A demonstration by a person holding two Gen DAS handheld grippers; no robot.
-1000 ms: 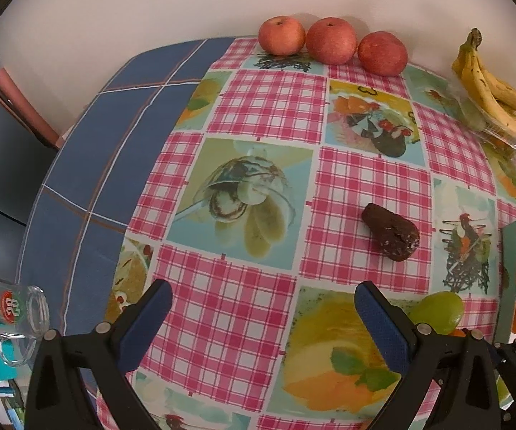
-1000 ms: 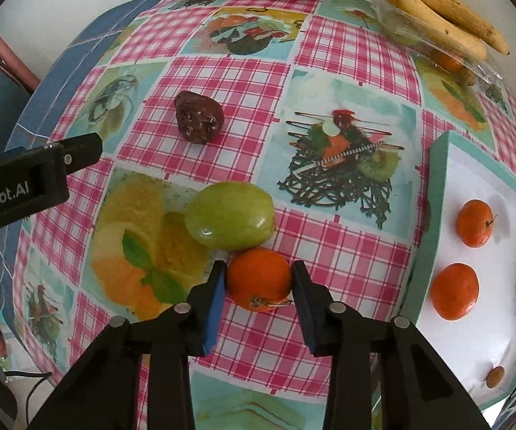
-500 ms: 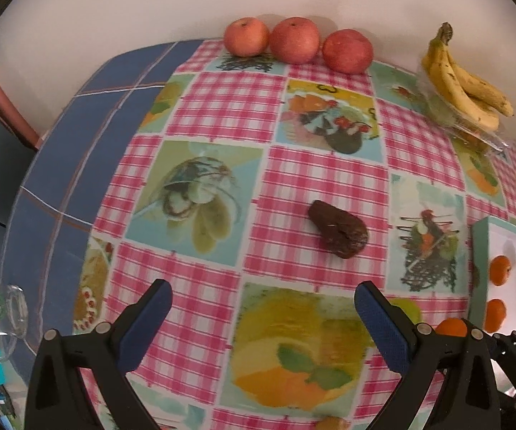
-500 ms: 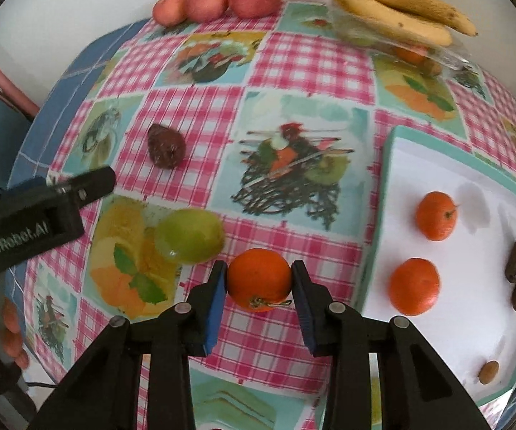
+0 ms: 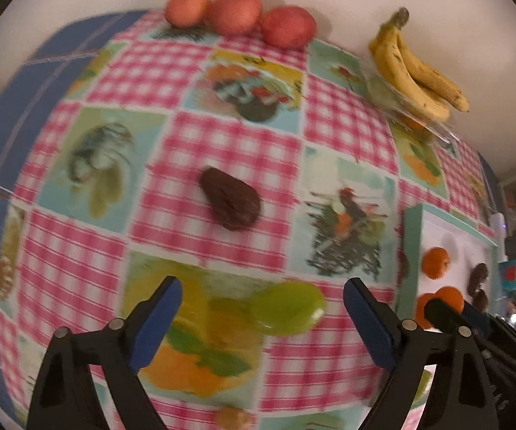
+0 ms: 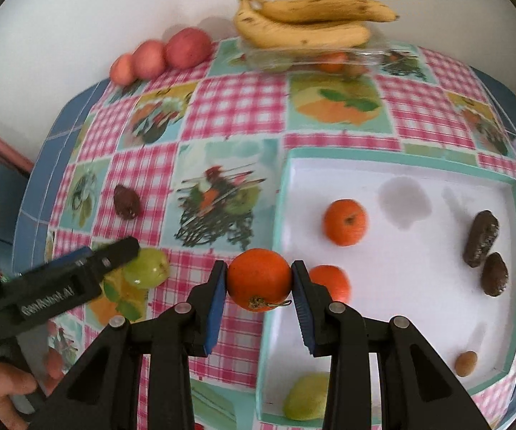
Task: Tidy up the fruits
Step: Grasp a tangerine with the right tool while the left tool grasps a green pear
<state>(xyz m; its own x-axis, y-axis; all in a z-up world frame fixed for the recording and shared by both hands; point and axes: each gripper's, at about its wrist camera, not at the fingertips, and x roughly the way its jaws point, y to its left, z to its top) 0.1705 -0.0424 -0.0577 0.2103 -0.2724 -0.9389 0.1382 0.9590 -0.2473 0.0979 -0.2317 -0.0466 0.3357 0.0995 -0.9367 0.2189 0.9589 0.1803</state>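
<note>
Clamped tangerine [image 6: 259, 278], stem end toward camera.

Home: fruit-print tablecloth [image 6: 232, 107], wall-side table.

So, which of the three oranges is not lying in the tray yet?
The orange clamped in the right claw, above the tray's left rim; the other two rest inside.

Glossy tablecloth [image 6: 236, 107]; matt white tray [image 6: 401, 279]
</note>
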